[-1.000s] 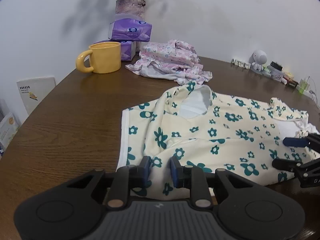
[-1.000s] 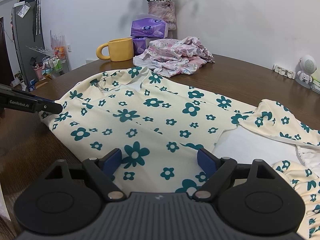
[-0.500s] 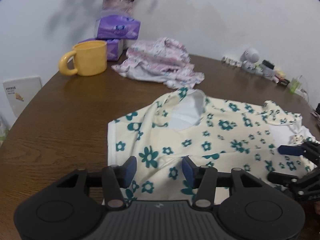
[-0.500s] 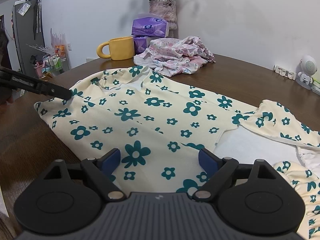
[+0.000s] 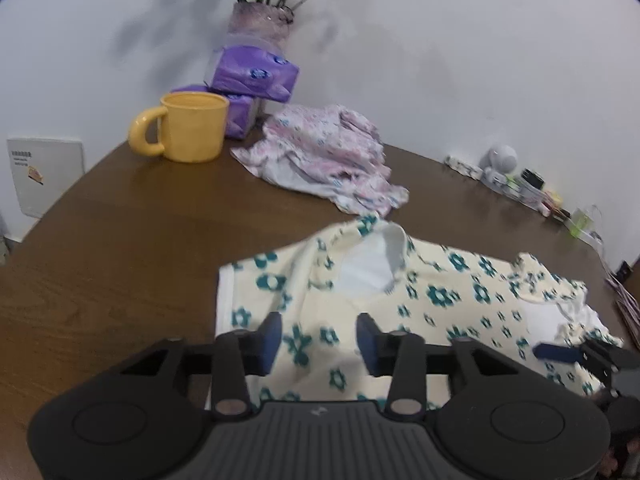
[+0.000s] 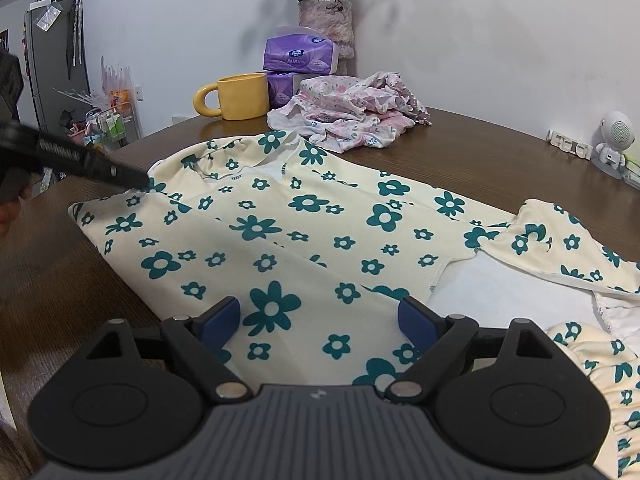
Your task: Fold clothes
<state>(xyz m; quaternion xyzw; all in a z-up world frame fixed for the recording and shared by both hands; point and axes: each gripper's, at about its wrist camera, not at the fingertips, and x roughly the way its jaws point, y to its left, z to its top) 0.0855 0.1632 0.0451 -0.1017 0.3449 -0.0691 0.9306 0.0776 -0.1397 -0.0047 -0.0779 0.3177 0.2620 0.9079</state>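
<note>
Currently, floral garment (image 6: pixel 312 232) lay spread across frame centre on the brown bench (image 5: pixel 132 240). Left claw (image 5: pixel 318 340) hovered over it, jaws closing, nothing gripped; right claw (image 6: pixel 318 320) gaped wide, released.
</note>
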